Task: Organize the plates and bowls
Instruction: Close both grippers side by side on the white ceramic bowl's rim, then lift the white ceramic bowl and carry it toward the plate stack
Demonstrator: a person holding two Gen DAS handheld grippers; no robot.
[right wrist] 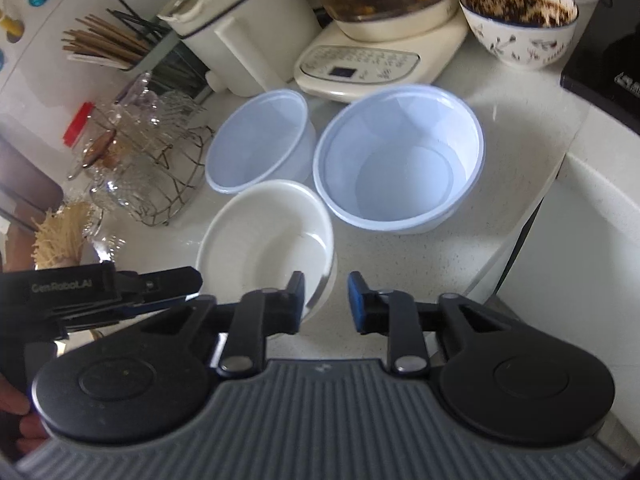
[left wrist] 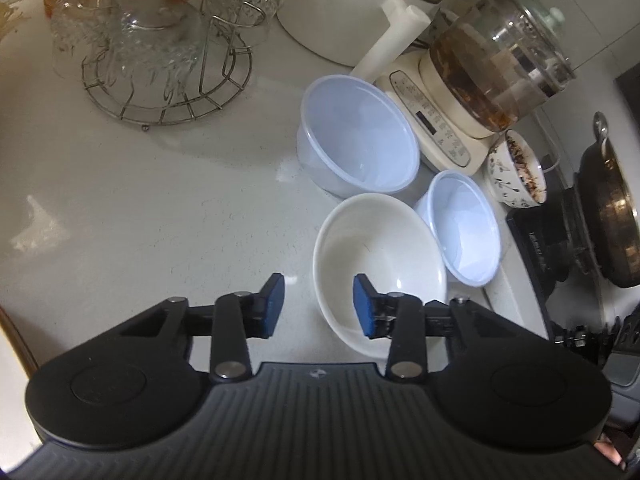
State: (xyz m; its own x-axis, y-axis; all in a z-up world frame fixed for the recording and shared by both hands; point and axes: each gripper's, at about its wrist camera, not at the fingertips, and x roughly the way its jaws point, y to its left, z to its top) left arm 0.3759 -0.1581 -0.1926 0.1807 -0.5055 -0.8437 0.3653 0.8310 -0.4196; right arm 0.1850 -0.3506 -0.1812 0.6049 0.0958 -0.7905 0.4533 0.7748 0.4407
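Observation:
A white ceramic bowl (left wrist: 380, 256) (right wrist: 264, 240) sits on the counter nearest both grippers. Two translucent plastic bowls stand behind it: one (left wrist: 358, 136) (right wrist: 260, 140) and another (left wrist: 460, 226) (right wrist: 400, 160). My left gripper (left wrist: 319, 306) is open, its jaws straddling the white bowl's near-left rim, one pad inside and one outside. My right gripper (right wrist: 326, 300) is open, its jaws straddling the white bowl's near-right rim. The left gripper's body (right wrist: 100, 292) shows at the left of the right wrist view.
A wire rack with glassware (left wrist: 160, 52) (right wrist: 156, 160) stands at the left. An electric kettle on its base (left wrist: 480, 80) (right wrist: 380, 40), a white appliance (right wrist: 240, 28) and a patterned bowl with dark contents (left wrist: 518, 168) (right wrist: 520, 20) stand behind. A stove with a pan (left wrist: 608, 208) is at the right.

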